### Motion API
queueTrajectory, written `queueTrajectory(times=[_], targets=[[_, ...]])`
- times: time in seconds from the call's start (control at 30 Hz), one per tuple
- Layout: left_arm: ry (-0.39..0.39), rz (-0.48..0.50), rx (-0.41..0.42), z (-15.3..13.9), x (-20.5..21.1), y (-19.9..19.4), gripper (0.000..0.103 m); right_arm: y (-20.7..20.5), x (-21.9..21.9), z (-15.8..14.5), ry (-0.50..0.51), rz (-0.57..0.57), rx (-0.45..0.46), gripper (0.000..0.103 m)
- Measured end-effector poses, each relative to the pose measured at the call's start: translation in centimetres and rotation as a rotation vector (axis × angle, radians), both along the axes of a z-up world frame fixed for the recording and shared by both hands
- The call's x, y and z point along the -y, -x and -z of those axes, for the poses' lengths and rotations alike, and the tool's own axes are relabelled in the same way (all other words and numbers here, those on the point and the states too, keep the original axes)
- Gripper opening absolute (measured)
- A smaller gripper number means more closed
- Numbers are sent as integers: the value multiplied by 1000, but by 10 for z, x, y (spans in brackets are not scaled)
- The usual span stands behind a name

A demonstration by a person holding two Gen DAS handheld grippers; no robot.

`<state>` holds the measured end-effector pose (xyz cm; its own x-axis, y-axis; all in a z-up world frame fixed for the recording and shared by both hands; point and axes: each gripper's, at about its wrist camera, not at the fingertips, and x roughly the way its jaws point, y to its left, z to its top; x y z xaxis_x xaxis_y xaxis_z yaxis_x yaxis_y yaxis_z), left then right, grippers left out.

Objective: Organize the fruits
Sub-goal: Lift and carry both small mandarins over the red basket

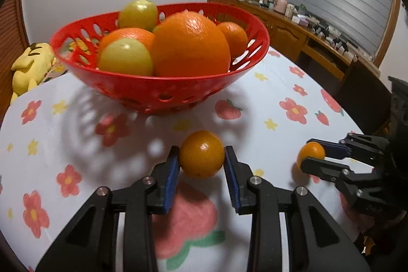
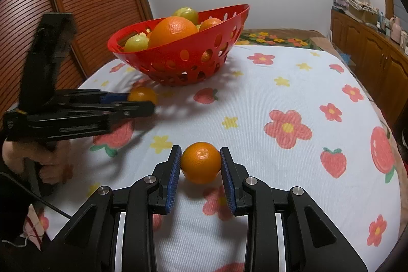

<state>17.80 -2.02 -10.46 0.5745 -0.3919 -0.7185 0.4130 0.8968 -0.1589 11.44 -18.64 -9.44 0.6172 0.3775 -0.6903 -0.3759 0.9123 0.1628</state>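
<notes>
Fingers (image 1: 176, 165) of both grippers pinch small oranges (image 1: 201, 154) (image 2: 201, 162) on the tablecloth (image 2: 255, 98), red basket (image 1: 158, 91) just beyond.

The basket (image 1: 158, 91) at twelve o'clock is bright red, pierced with oval holes, holding deep orange oranges (image 1: 190, 45) and yellow-green fruits (image 1: 125, 57). The cloth (image 2: 255, 98) is white, printed with pink-red flowers, yellow stars and strawberries. Both grippers are black with blue ribbed pads (image 2: 174, 177), each on an orange mandarin (image 2: 201, 162).

Bright indoor light from above; dappled shadow under the red basket (image 1: 158, 91); fisheye-bent edges; slight blur
</notes>
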Motion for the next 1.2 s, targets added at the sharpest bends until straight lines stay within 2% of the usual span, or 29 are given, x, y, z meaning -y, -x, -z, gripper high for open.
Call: queueTrajectory(times=[0.3, 0.83, 1.0, 1.2], targets=[[32, -42, 62, -19, -19, 22, 33, 0, -1, 1, 2, -5, -1, 30], [53, -96, 122, -39, -39, 37, 33, 0, -2, 0, 0, -10, 0, 30], [58, -117, 160, -50, -44, 39, 33, -1, 1, -11, -6, -14, 19, 30], [67, -143, 202, -65, -50, 40, 33, -7, 5, -41, -11, -14, 75, 30]])
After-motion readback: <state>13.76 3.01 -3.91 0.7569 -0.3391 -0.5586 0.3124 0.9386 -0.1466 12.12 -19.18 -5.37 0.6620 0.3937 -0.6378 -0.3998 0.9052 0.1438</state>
